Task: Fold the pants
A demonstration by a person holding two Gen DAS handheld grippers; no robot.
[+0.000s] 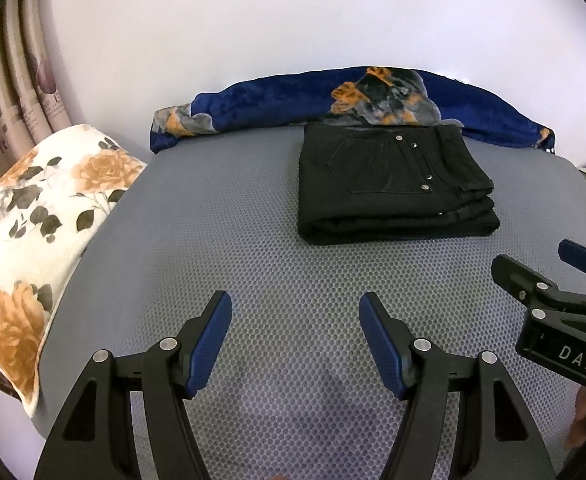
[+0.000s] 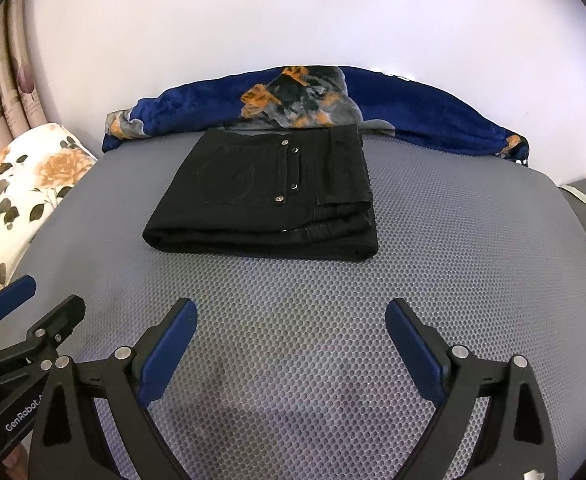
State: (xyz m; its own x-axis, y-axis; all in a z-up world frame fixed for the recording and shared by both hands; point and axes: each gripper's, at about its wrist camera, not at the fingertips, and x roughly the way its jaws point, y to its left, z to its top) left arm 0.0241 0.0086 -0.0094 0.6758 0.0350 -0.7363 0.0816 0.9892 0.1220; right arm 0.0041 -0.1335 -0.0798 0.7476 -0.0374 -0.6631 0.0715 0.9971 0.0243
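1. The black pants [image 2: 265, 196] are lying folded in a thick, squared stack at the far side of the grey mesh mat [image 2: 453, 280], touching the blue blanket [image 2: 413, 116].
2. They are looking like heavy, fairly stiff denim; gripping the layered near fold would likely be holding best.
3. The left gripper [image 1: 295, 312] and right gripper [image 2: 291, 320] are hovering wide apart, holding nothing.
4. A floral pillow [image 1: 33, 220] is sitting at the left.

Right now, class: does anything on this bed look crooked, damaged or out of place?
Nothing stands out. The black pants lie in a tidy folded stack on the grey mat, and both claws, left and right, hang open, apart from them.
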